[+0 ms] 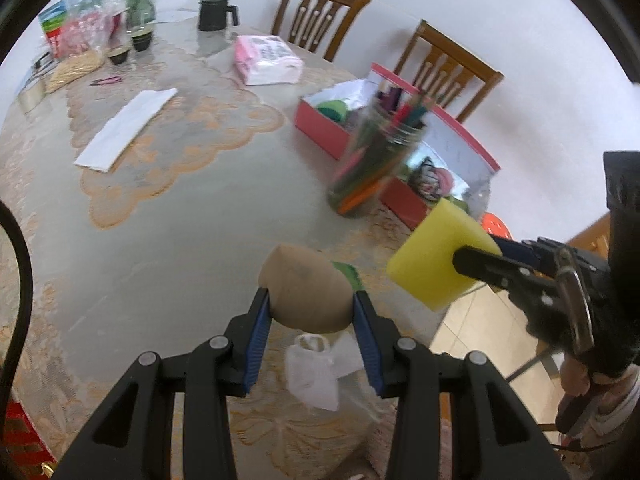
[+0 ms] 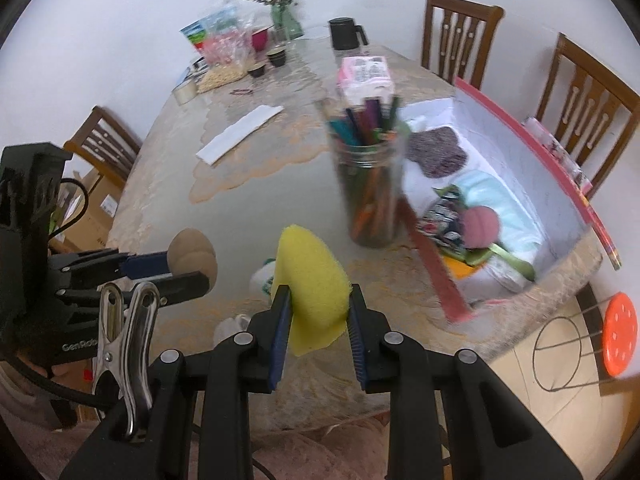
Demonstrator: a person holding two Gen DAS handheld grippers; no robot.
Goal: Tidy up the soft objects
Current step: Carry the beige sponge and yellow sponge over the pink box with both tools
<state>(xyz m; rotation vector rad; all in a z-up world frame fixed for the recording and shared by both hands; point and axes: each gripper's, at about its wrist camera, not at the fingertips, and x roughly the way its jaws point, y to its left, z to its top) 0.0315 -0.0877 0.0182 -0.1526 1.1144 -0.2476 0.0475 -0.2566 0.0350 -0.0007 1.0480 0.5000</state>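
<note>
Closest in, both tools are loaded. The left gripper [image 1: 312, 300] has its blue pads clamped on a tan, egg-shaped foam puff [image 1: 306, 288], held clear above the table. Just beside it, the right gripper [image 2: 318, 308] pinches a yellow rectangular foam sponge [image 2: 312, 280] at a fairly narrow width, so that the foam bulges around the pads.

Below them, on the table's near edge, lie a crumpled white plastic bag [image 1: 312, 376] and a scrap of something green, too hidden to name.

Farther on stands a clear glass jar of coloured pencils and pens [image 2: 372, 184], right in front of the open red-sided cardboard box with a white lining [image 2: 516, 128]. Soft things already lie in it: a pale blue pad, a pink round puff, and a dark knitted cloth.

The box looks like the place for both pieces. To do it well, I would carry each one high and around the jar rather than over its pencil tips, take the sponge in first since it is nearer the box, lower it well inside the wall, and only then ease the pads apart.
</note>
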